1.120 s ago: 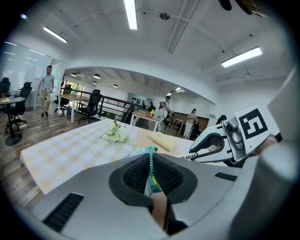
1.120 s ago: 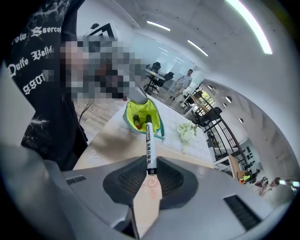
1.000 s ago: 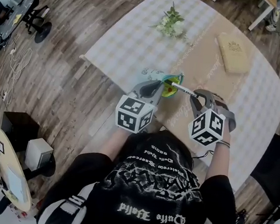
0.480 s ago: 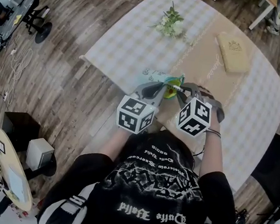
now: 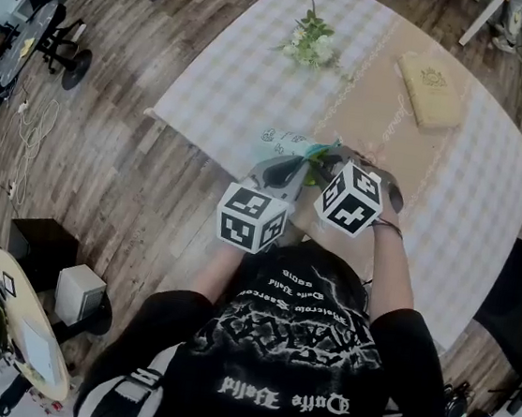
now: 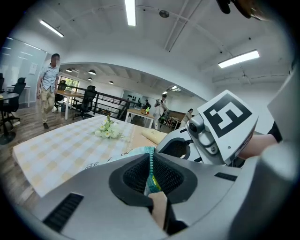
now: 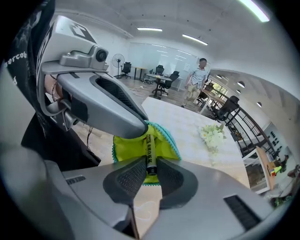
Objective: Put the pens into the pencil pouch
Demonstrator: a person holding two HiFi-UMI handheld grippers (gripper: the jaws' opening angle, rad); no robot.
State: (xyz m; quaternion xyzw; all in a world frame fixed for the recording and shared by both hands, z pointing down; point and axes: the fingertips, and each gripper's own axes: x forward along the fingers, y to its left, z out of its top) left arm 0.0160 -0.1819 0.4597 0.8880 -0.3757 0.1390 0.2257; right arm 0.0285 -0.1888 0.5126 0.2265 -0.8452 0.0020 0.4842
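Pencil pouch (image 5: pixel 295 144): at the near edge of the table (image 5: pixel 249 79), between the two grippers; pale outside with dark print, teal zip border, yellow-green lining (image 7: pixel 125 146); its mouth gapes toward the right gripper's camera
Left gripper (image 6: pixel 151 180): jaws nearly together, pinching the pouch's teal zip edge (image 6: pixel 151 161); in the head view it (image 5: pixel 296 167) reaches in from the left with its marker cube nearest the person; in the right gripper view its grey jaw (image 7: pixel 119 110) lies across the top of the pouch's mouth
Right gripper (image 7: pixel 150 172): jaws narrow, clamped on the pen with the barrel running straight out between the pads; in the head view it (image 5: pixel 331 162) tilts down toward the pouch, just beside the left gripper
Pen (image 7: pixel 150 151): dark barrel with a yellow printed band; held by its near end; its far end lies over the yellow-green lining in the pouch's mouth, right up by the left gripper's jaw
Table: covered with a pale checked cloth and a tan runner; a white flower bunch (image 5: pixel 306 44) near the far side; a flat beige box (image 5: pixel 432 88) far right, well apart from the pouch
Background: open office room with ceiling strip lights; a person (image 7: pixel 198 78) on foot beyond the table
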